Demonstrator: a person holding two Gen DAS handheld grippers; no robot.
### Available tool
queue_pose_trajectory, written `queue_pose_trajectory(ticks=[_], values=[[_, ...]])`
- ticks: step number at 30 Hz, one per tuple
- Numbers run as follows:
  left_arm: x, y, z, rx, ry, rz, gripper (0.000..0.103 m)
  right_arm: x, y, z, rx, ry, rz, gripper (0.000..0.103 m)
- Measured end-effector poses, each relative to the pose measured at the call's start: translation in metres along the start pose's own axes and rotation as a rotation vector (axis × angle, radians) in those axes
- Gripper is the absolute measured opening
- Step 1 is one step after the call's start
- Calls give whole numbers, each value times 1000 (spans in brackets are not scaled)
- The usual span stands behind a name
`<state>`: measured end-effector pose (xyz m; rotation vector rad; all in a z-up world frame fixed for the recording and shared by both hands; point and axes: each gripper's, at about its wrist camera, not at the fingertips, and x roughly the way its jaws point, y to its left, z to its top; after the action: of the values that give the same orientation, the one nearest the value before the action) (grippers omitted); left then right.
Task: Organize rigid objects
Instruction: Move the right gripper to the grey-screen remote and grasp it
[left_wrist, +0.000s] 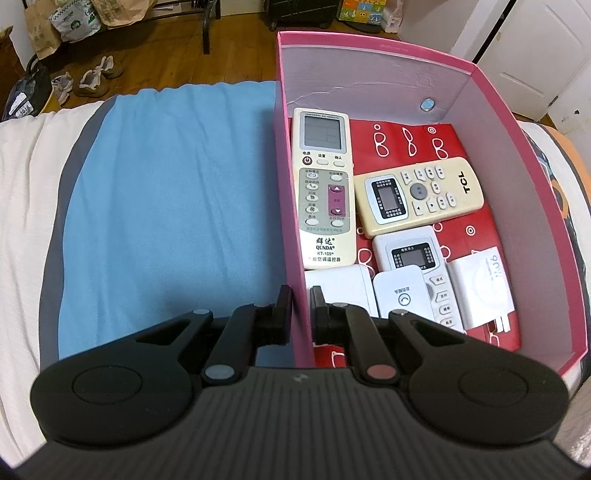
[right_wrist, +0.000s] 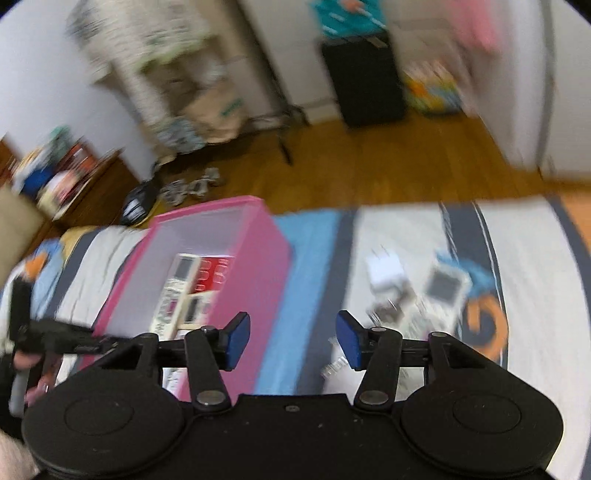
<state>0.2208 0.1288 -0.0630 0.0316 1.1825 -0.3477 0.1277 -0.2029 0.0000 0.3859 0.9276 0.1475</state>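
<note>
Left wrist view, bottom centre: your left gripper (left_wrist: 301, 306) has its jaws pinching the near left wall of the pink box (left_wrist: 286, 206), one finger outside, one inside, so you're steadying the box on the bed (left_wrist: 166, 192). Just past the jaws, lower centre inside the box: a small white adapter (left_wrist: 400, 293) lying on a white remote (left_wrist: 424, 266), another white block (left_wrist: 336, 288) to its left and a white charger (left_wrist: 480, 291) at lower right. Mid frame: cream TCL remote (left_wrist: 419, 194) lying crosswise; along the left wall the long QUNDA remote (left_wrist: 325, 184). All sit on a red glasses-print carton (left_wrist: 406, 138) lining the bottom. So several items look already packed. Right wrist view, blurred: your right gripper (right_wrist: 293, 339) at bottom centre has jaws spread with nothing between them, blue pads bare, over the blue and white bed cover. The box shows at centre left there, your other hand (right_wrist: 27, 365) at the far left edge. Still loose on the bed, centre right of that view: a white plug-type charger (right_wrist: 386, 273), a remote with a dark screen (right_wrist: 439, 295) just right of it, and some smaller bits near them and closer to the jaws, too smeared to name. My read: task past halfway, at least two pieces left outside, maybe more. Next is likely a pick from that pile with the empty right gripper. Box has room, mostly on top of what's there. Beyond the bed only floor and clutter.
</note>
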Motion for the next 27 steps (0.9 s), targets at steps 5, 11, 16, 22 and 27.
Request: queue_pose_trajectory(ticks=[5, 11, 16, 22, 27], values=[[0, -1, 2, -5, 6, 4, 8, 31, -47, -6, 135, 80, -72, 57], [-1, -4, 1, 11, 0, 13, 8, 63, -65, -5, 183, 119, -217, 57], [-4, -6, -1, 32, -12, 17, 8, 83, -53, -4, 168, 32, -387, 61], [-5, -4, 1, 22, -16, 6, 8, 110, -52, 1, 100, 27, -408, 67], [-4, -1, 3, 13, -18, -1, 8, 110, -47, 1, 46, 25, -426, 65]])
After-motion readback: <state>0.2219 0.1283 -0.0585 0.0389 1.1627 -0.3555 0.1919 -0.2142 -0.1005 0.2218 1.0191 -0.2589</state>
